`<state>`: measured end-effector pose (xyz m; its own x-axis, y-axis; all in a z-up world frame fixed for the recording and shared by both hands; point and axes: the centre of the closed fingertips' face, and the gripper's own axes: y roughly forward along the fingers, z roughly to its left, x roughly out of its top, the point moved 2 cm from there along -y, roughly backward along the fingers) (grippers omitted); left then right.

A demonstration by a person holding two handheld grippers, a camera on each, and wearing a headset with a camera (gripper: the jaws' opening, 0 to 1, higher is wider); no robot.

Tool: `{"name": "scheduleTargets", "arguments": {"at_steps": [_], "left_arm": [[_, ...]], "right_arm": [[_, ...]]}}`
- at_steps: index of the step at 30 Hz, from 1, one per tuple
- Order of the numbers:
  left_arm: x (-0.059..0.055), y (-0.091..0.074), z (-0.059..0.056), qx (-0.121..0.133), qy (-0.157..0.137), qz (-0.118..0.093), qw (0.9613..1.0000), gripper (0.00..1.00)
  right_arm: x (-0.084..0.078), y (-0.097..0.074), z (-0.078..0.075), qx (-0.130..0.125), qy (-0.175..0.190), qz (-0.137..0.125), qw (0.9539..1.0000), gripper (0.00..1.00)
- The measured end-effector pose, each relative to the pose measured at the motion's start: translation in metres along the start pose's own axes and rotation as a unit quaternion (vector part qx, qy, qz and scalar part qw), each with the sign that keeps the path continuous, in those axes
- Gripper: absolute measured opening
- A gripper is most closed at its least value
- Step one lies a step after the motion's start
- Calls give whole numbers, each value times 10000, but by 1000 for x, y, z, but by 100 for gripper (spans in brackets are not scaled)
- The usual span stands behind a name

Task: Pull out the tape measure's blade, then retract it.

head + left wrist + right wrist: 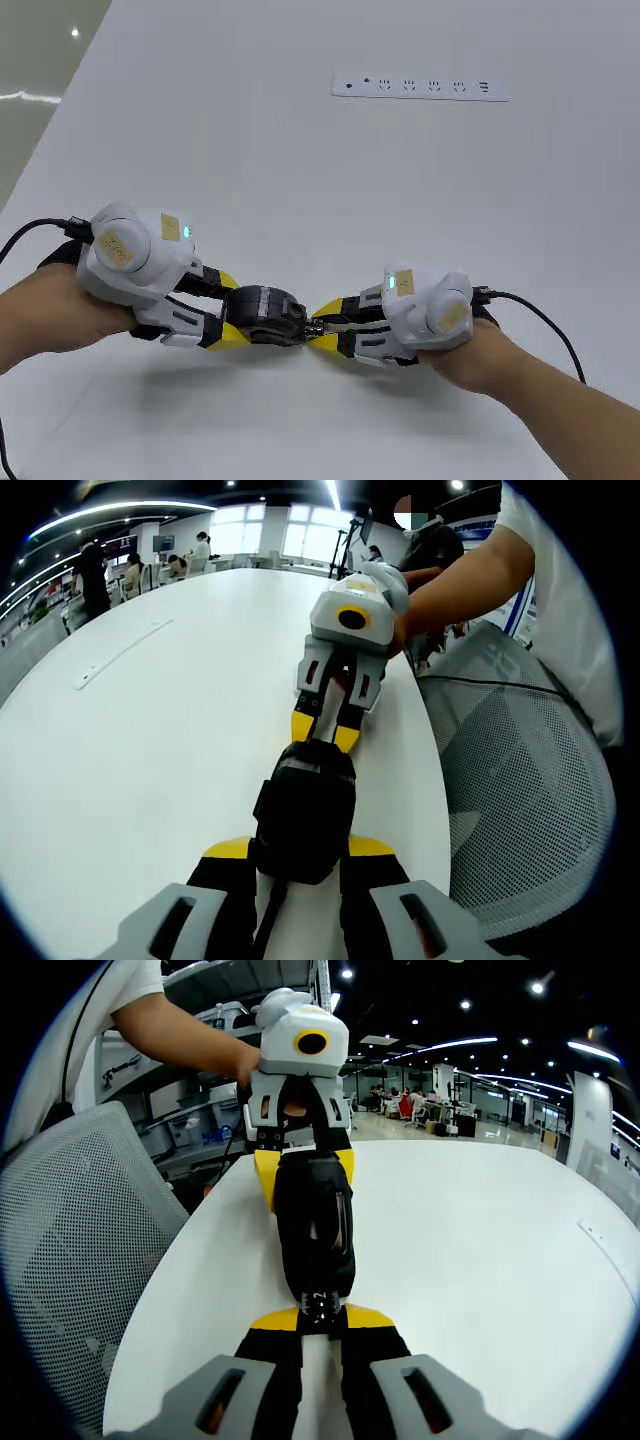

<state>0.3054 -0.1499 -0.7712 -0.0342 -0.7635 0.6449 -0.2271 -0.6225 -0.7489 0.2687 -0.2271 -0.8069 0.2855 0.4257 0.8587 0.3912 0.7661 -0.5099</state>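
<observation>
Two pairs of tongs sit nose to nose at the lower middle of the head view, and the tape measure (pixel 268 315) is right between them, low on the white bench (pixel 300 150). The left tongs (pixel 232 308) are spread wide enough to take the black case and are clamped on its sides, a yellow tip either side of it in the left gripper view. The right tongs (pixel 322 326) are pinched almost closed on the small metal tab (pixel 318 1305) at the case's mouth. You can see it nipped between the yellow tips at the lower middle of the right gripper view.

No blade shows between tab and case, so I'd say the pull is just about to start. To do it well, the left side holds the case dead steady while the right draws straight away along the line of the blade, level with the bench. Any twist and that thin tab could slip the grip. The power strip (pixel 420 87) at the upper right is well apart, no trouble there. For the return, ease the blade in, don't let it snap.
</observation>
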Motion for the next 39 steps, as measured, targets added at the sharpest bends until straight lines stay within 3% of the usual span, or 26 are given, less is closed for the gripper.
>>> {"name": "scheduleTargets", "arguments": {"at_steps": [6, 20, 30, 39], "left_arm": [[0, 0, -1, -32, 122, 44, 9999, 29], [0, 0, 0, -55, 28, 27, 10000, 29], [1, 1, 1, -47, -66, -49, 10000, 29], [3, 2, -2, -43, 28, 10, 10000, 29]], "right_arm": [[-2, -3, 1, 38, -51, 22, 10000, 11], [-10, -24, -2, 30, -51, 148, 9999, 11], [-23, -49, -6, -60, -47, 293, 9995, 11], [-32, -71, -4, -107, -23, 397, 9992, 11]]}}
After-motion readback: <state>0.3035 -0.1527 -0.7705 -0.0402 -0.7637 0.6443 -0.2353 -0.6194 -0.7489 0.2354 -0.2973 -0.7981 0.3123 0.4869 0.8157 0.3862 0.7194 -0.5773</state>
